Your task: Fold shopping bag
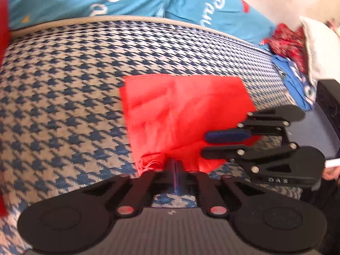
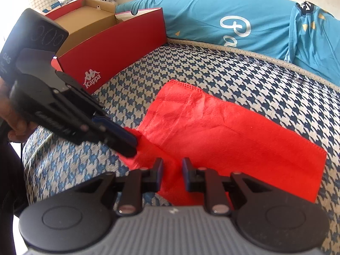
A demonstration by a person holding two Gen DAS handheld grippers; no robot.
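Note:
A red woven shopping bag (image 1: 180,110) lies flattened and creased on a blue-and-white houndstooth cushion (image 1: 63,95). At the bottom of the left wrist view, my left gripper (image 1: 175,165) is shut on the bag's bunched near edge. My right gripper (image 1: 205,144) comes in from the right, its two fingers either side of the bag's near right corner. In the right wrist view, the bag (image 2: 233,144) spreads away to the right and a gathered fold runs between the narrowly parted fingers of my right gripper (image 2: 172,170). The left gripper (image 2: 132,144) pinches the bag's left end there.
An open red Kappa shoe box (image 2: 119,51) stands on the cushion at the far left. Turquoise garments (image 2: 233,21) lie along the back. A pile of red and blue clothes (image 1: 286,42) lies at the right edge. A person's hand (image 2: 14,125) holds the left gripper.

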